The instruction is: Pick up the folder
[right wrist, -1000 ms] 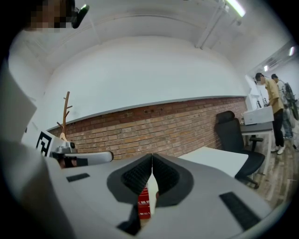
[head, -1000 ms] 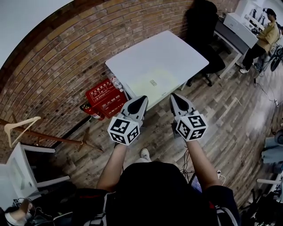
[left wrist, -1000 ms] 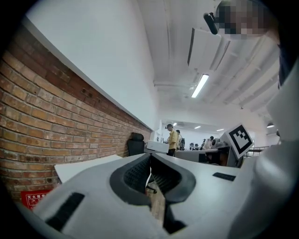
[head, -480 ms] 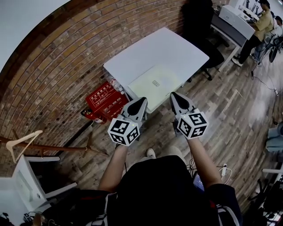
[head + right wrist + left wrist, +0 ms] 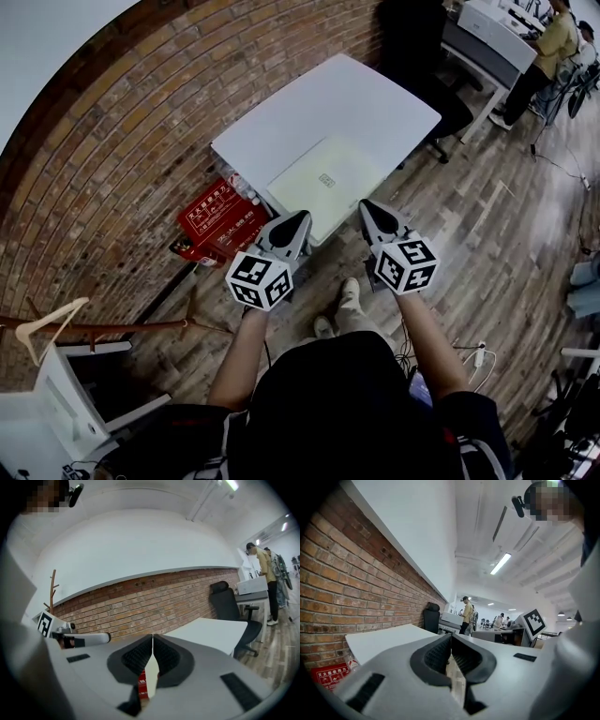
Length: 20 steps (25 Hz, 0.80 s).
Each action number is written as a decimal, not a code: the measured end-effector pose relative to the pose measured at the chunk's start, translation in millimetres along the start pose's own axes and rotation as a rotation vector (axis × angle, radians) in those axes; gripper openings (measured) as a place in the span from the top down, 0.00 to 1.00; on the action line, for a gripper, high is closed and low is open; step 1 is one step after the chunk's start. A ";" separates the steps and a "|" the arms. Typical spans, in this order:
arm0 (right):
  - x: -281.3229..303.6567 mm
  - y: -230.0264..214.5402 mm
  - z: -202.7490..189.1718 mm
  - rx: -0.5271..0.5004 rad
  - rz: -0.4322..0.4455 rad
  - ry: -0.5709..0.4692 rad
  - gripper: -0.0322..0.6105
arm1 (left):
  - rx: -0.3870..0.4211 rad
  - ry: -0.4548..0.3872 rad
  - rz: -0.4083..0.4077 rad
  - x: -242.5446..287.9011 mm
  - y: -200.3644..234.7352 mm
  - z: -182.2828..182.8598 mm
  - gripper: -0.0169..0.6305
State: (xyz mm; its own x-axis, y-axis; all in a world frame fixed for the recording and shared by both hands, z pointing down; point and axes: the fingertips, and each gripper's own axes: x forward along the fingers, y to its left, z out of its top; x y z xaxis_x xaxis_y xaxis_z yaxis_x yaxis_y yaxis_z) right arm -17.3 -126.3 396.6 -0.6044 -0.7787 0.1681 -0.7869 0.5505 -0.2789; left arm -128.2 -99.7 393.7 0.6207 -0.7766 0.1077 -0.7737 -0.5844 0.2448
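Lying flat on the white desk (image 5: 309, 108) is the folder (image 5: 323, 192). It is pale cream with a small label near its middle, and it sits toward the desk's near edge. Nothing touches it.

Left tongs (image 5: 301, 218): held in the air, pointing at the desk. In the head view the tip overlaps the desk's near edge, just beside the folder's near corner, with no contact. The left gripper view shows the ribbed pads (image 5: 440, 652) pressed together with nothing between them.

Right tongs (image 5: 367, 205): alongside the left pair and apart from it, with the tip near the folder's near right side. No contact here either. The right gripper view shows the jaws closed tip to tip and empty.

The person's shoe (image 5: 349, 292) stands on the wood floor (image 5: 487, 244) below the tongs, just short of the desk.

Surroundings:
- Red boxes (image 5: 217, 217) sit on the floor at the desk's left, against the brick wall (image 5: 122, 141).
- A black office chair (image 5: 422, 56) stands at the desk's far side.
- A wooden coat stand (image 5: 94, 328) lies along the left.
- A person in a yellow top (image 5: 553, 42) stands at another desk, far right.
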 end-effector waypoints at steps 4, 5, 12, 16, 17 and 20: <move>3.0 -14.3 -0.8 0.018 -0.002 0.007 0.90 | -0.013 0.016 -0.017 17.3 1.6 -5.0 0.94; 4.0 -17.7 -0.1 0.021 -0.001 0.006 0.90 | -0.012 0.022 -0.018 21.8 2.7 -6.4 0.94; 17.3 -41.5 0.8 0.032 0.000 0.011 0.90 | -0.036 0.035 -0.058 51.2 3.9 -12.1 0.94; 27.8 -53.4 -6.7 0.053 0.008 0.034 0.90 | -0.036 0.066 -0.064 66.4 10.5 -22.1 0.94; 30.3 -55.6 -9.1 0.057 0.014 0.040 0.90 | -0.036 0.075 -0.062 69.4 13.1 -25.3 0.94; 37.4 -61.9 -15.0 0.076 0.038 0.052 0.90 | -0.040 0.099 -0.041 77.2 24.4 -35.0 0.94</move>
State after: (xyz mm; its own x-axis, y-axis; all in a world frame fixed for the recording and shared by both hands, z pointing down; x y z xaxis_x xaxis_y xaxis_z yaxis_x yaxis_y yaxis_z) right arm 7.0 -184.9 434.3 -0.6407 -0.7401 0.2045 -0.7528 0.5531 -0.3569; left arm -94.7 -165.8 441.7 0.6629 -0.7239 0.1909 -0.7428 -0.6041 0.2888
